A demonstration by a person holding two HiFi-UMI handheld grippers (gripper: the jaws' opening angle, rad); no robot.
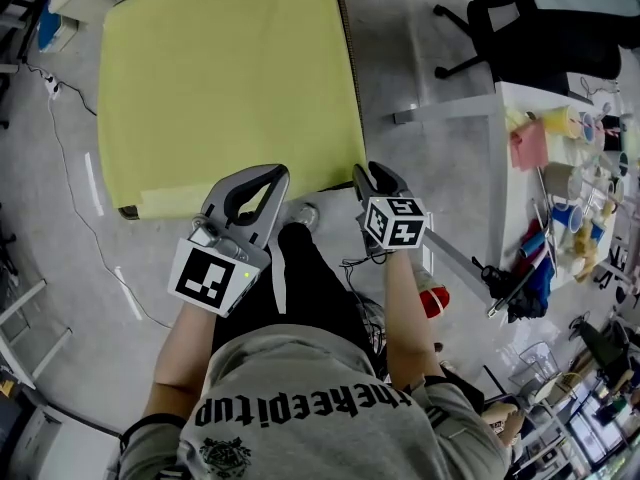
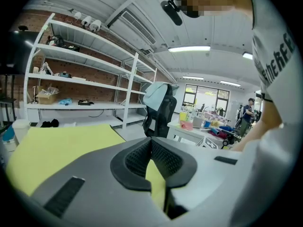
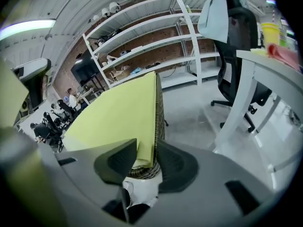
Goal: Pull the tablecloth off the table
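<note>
A yellow-green tablecloth (image 1: 230, 78) covers a table in front of me; it also shows in the left gripper view (image 2: 57, 150) and the right gripper view (image 3: 118, 117). My left gripper (image 1: 272, 175) sits at the cloth's near edge. Its jaws are shut (image 2: 151, 143), with a strip of the yellow cloth pinched between them. My right gripper (image 1: 372, 173) is at the near right corner. Its jaws stand open (image 3: 147, 150), and the hanging corner of the cloth and the table's woven side (image 3: 160, 112) lie between them, with a gap to each pad.
A white desk (image 1: 500, 103) crowded with cups and small items stands to the right. A black office chair (image 1: 500, 18) is beyond it. A cable (image 1: 70, 168) runs over the grey floor at the left. White shelves (image 2: 71, 56) line the brick wall. My legs (image 1: 310, 288) are below the grippers.
</note>
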